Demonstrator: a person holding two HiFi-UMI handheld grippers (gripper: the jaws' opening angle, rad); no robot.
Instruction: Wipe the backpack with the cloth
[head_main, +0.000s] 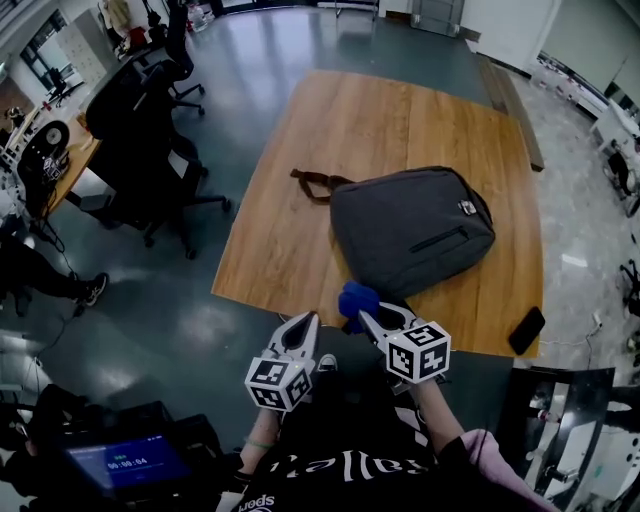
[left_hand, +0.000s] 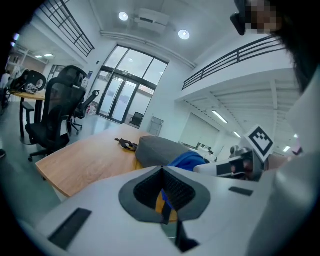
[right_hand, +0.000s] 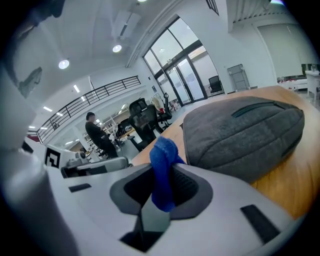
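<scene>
A dark grey backpack (head_main: 412, 229) lies flat on the wooden table (head_main: 300, 200), its brown strap (head_main: 318, 185) trailing to the left. My right gripper (head_main: 366, 316) is shut on a blue cloth (head_main: 356, 300) and hangs just off the table's near edge, short of the backpack. In the right gripper view the blue cloth (right_hand: 163, 170) sticks up between the jaws with the backpack (right_hand: 240, 135) close ahead. My left gripper (head_main: 309, 322) is shut and empty, beside the right one. The left gripper view shows the backpack (left_hand: 162, 150) and cloth (left_hand: 187, 160) ahead.
A black phone (head_main: 526, 330) lies at the table's near right corner. Black office chairs (head_main: 150, 150) stand to the table's left. A screen device (head_main: 125, 463) sits low at the left. Another person (right_hand: 97, 134) stands far off in the right gripper view.
</scene>
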